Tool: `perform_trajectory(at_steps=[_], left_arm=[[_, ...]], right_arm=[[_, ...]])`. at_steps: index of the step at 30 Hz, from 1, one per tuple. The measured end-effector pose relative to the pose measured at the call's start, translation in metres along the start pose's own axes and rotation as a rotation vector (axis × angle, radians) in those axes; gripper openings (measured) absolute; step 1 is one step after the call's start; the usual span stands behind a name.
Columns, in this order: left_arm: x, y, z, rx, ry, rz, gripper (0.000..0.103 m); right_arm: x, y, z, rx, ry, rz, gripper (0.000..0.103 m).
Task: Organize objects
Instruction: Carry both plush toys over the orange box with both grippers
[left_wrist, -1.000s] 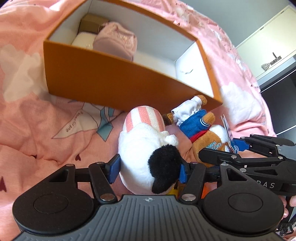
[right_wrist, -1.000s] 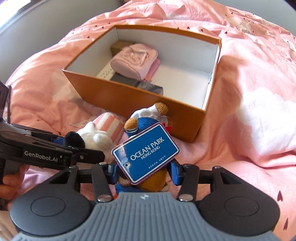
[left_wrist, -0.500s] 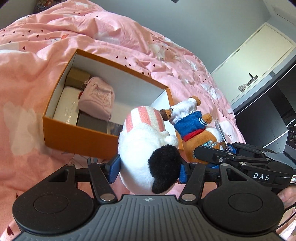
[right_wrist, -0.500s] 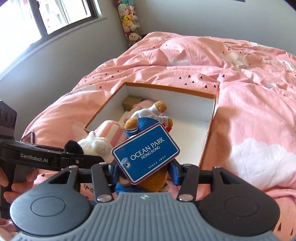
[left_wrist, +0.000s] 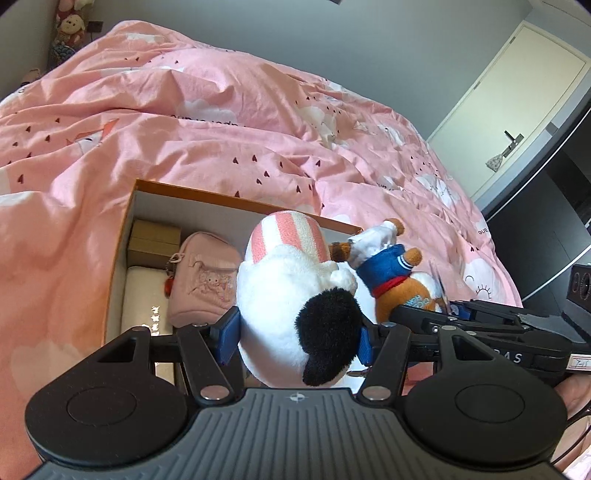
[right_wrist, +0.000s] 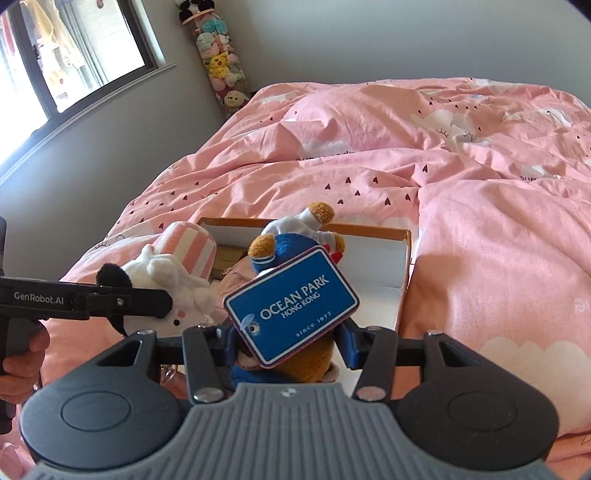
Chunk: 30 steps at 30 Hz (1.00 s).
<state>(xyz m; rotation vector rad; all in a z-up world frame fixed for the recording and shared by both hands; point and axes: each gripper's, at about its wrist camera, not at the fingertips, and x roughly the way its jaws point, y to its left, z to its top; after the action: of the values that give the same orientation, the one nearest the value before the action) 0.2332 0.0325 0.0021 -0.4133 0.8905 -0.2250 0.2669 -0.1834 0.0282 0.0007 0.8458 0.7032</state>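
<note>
Both stuffed toys are in the air above the near end of the orange box (left_wrist: 122, 236), which sits on the pink bed cover (left_wrist: 221, 122).

The left tongs (left_wrist: 295, 338) are clamped on the white plush dog (left_wrist: 291, 306), the blue pads pressing into its body from 9 and 3 o'clock; its black ear hangs toward 6 o'clock and its pink-striped hat points to 12. The right tongs (right_wrist: 286, 343) are clamped on the brown plush bear (right_wrist: 306, 362) in the blue sailor top, low on its body, with the blue Ocean Park tag (right_wrist: 291, 308) flopped across the front.

Inside the box, at its 9 o'clock end, lie a pink pouch (left_wrist: 203, 277), a brown carton (left_wrist: 153, 240) and a flat white case (left_wrist: 142, 295). The 3 o'clock end looks bare from the right wrist view.

Both toys are likely light and soft: the stuffing gives under the pads, so a grip across the fat middle holds best, while an ear, hat or tag would slip or stretch. Neither seems fragile, so a short drop into the bare end should do no harm. The loose tag may snag on the box rim.
</note>
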Motion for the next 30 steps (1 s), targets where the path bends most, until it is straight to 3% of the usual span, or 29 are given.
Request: perform_trajectory(at_steps=[8,13,23,30], left_arm=[[0.067,-0.006,0.014,0.077,0.084,-0.029,0.069],[0.097,0.0,0.018,0.107,0.124,0.002,0.069],[0.13,0.02,0.028,0.104,0.188,0.003,0.069],[0.133,0.025,0.027,0.109,0.172,-0.021,0.071]], right_arm=[[0.052,-0.034,0.016,0.185,0.058,-0.035,0.053],[0.08,-0.044,0.02,0.257,0.098,-0.048,0.054],[0.121,-0.052,0.025,0.281,0.167,-0.071,0.054],[0.128,-0.053,0.029,0.226,0.173,-0.076,0.058]])
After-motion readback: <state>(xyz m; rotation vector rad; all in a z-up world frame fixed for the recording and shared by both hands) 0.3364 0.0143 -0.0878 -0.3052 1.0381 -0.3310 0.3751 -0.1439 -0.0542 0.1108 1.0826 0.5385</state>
